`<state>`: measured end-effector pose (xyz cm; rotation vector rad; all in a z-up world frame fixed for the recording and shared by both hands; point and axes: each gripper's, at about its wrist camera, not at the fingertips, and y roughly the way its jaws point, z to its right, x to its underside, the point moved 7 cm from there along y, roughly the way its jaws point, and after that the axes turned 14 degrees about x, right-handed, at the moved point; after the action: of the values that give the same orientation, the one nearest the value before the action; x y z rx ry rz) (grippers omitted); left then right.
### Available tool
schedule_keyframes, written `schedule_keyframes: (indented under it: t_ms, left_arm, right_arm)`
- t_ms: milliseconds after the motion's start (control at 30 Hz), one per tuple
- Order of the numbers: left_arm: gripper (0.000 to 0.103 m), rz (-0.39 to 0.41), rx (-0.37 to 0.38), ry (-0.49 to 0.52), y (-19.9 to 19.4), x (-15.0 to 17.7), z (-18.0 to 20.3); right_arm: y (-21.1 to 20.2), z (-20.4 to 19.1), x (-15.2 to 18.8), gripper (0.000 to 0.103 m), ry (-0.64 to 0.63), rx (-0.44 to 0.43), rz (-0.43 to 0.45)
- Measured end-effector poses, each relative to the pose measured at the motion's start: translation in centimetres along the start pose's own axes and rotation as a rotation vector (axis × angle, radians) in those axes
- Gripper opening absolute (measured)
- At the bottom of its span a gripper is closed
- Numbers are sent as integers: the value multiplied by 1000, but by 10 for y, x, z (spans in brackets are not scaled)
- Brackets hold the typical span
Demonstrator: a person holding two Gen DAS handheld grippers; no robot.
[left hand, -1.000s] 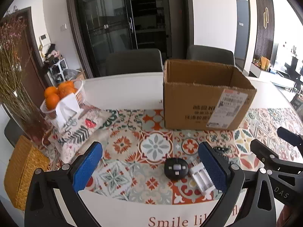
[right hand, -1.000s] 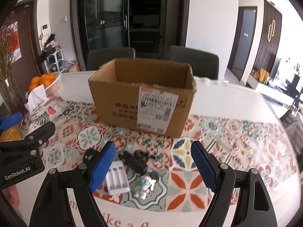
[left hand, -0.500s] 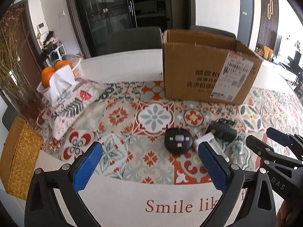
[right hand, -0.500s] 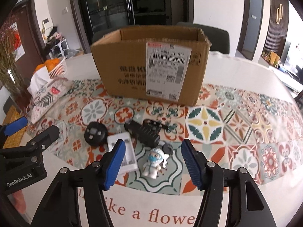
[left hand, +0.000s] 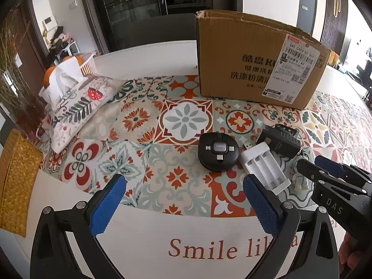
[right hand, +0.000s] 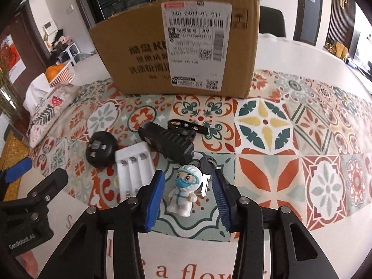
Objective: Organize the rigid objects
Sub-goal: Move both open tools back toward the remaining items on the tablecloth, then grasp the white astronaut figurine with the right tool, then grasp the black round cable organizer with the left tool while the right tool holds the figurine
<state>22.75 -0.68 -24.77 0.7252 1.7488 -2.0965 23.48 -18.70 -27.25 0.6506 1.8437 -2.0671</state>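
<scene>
A small white figure with a blue mask [right hand: 184, 191] lies on the patterned mat, with a key [right hand: 206, 171] at its right. My right gripper [right hand: 188, 181] is open with its blue pads either side of the figure, not touching it. A white battery charger [right hand: 133, 171] [left hand: 265, 168], a round black gadget [right hand: 101, 148] [left hand: 218, 154] and a black bike light [right hand: 168, 143] [left hand: 277, 140] lie just behind. My left gripper [left hand: 183, 187] is open and empty, short of the round gadget. The cardboard box [left hand: 253, 55] [right hand: 183, 46] stands behind them.
A tissue pouch [left hand: 76, 107] and a basket of oranges [left hand: 80, 66] sit at the left. A woven yellow box [left hand: 16, 179] is at the table's left edge. Dark chairs stand behind the table. My right gripper shows at the right edge of the left wrist view [left hand: 325, 172].
Both grippers have dropped and moved forward toward the objects. The right gripper's jaws have narrowed and now straddle the white figure. The left gripper stays wide open.
</scene>
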Motion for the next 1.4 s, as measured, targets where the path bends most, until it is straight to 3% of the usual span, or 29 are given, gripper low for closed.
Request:
schedule_keyframes:
  t_ms: [333,833,1100,1400]
  left_arm:
    - [102,-21,-10,-20,10,6,-6]
    - [99,-42,7,-29,10,16,-2]
    - [99,-8,53,-8,11,8,3]
    - [90,-13,116,0,32,-17,12]
  right_arm:
    - [18,-5,1,33,1,-8,-26]
    - [17,-7,2,28,-55,14,9]
    - [1,1,0,28,-43,25,37]
    - [0,6,-10,28,-21,39,52]
